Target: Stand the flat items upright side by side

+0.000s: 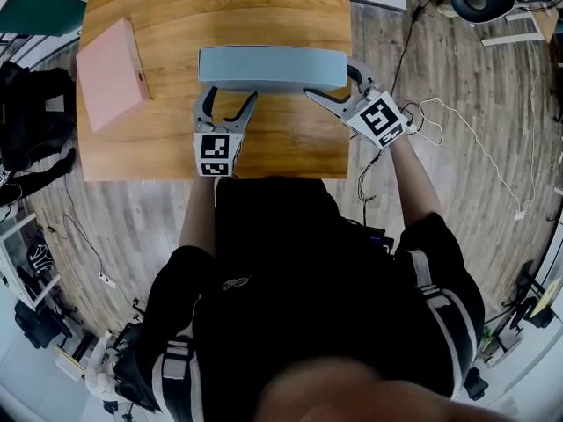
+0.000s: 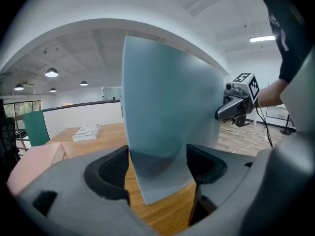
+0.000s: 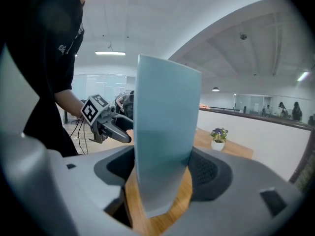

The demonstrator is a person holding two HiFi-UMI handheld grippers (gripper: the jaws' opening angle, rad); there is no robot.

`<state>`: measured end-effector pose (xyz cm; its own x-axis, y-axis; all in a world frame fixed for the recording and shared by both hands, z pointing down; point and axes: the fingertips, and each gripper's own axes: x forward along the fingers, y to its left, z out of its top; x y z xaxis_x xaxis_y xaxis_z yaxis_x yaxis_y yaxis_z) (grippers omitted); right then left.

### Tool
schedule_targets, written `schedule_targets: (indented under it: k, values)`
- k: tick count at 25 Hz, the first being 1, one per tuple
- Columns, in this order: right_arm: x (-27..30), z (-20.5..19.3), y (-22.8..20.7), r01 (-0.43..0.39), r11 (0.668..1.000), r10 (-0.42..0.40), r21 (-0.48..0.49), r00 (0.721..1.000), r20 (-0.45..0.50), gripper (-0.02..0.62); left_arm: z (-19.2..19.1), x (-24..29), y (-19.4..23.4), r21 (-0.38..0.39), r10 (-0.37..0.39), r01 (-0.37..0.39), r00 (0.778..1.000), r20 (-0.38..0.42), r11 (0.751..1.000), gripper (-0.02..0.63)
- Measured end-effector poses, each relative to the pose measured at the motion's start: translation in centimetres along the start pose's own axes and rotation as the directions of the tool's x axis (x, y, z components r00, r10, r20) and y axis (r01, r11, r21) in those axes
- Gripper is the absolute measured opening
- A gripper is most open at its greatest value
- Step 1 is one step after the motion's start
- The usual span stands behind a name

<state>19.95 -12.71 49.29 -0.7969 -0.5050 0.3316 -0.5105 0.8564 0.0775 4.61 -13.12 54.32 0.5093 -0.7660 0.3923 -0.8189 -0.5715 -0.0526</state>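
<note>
On the surface (image 1: 290, 148), the blue item (image 1: 271, 69) stands upright, clamped by the left hand-held gripper (image 1: 230, 97) and right hand-held gripper (image 1: 334, 83); left of it, the pink item (image 1: 110, 73) lies flat, not yet raised.

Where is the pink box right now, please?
Head view: the pink box lies at the table's left edge, left of the grey box.

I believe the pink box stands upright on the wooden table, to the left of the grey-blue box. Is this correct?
Not quite. The pink box lies flat, not upright, on the wooden table, to the left of the grey-blue box. The head view shows this.
</note>
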Motion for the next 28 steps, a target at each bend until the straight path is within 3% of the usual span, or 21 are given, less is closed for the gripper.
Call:
schedule_targets:
  k: [5,9,11,16,20,25,28]
  values:
    - [-0.4,0.1,0.7,0.153,0.986,-0.153,0.064,0.988,-0.005,0.334,0.8,0.5,1.1,0.004,-0.044,0.043,0.999,0.019,0.999,0.377]
    - [-0.7,0.1,1.0,0.35,0.924,-0.349,0.156,0.937,-0.032,0.334,1.1,0.9,2.9,-0.028,-0.078,0.079,0.996,0.032,0.996,0.377]
    - [-0.8,0.0,1.4,0.454,0.87,-0.452,0.192,0.89,-0.055,0.334,0.8,1.1,4.2,-0.045,-0.095,0.096,0.995,0.025,0.994,0.376]
    - [-0.5,-0.1,2.5,0.676,0.7,-0.667,0.232,0.734,-0.128,0.334,-0.2,1.1,8.2,-0.099,-0.129,0.129,0.992,0.007,0.987,0.368]
    - [0.5,0.3,3.1,0.766,0.585,-0.749,0.265,0.636,-0.184,0.336,-1.7,0.6,11.6,-0.111,-0.137,0.133,0.99,-0.029,0.985,0.341]
    - [1.9,0.7,2.1,0.856,0.419,-0.835,0.303,0.494,-0.24,0.337,-3.0,-0.2,13.9,-0.117,-0.175,0.168,0.984,-0.046,0.979,0.321]
    - [3.0,1.0,1.1,0.889,0.352,-0.867,0.294,0.428,-0.256,0.337,-3.5,-1.0,14.3,-0.125,-0.185,0.177,0.981,-0.055,0.976,0.321]
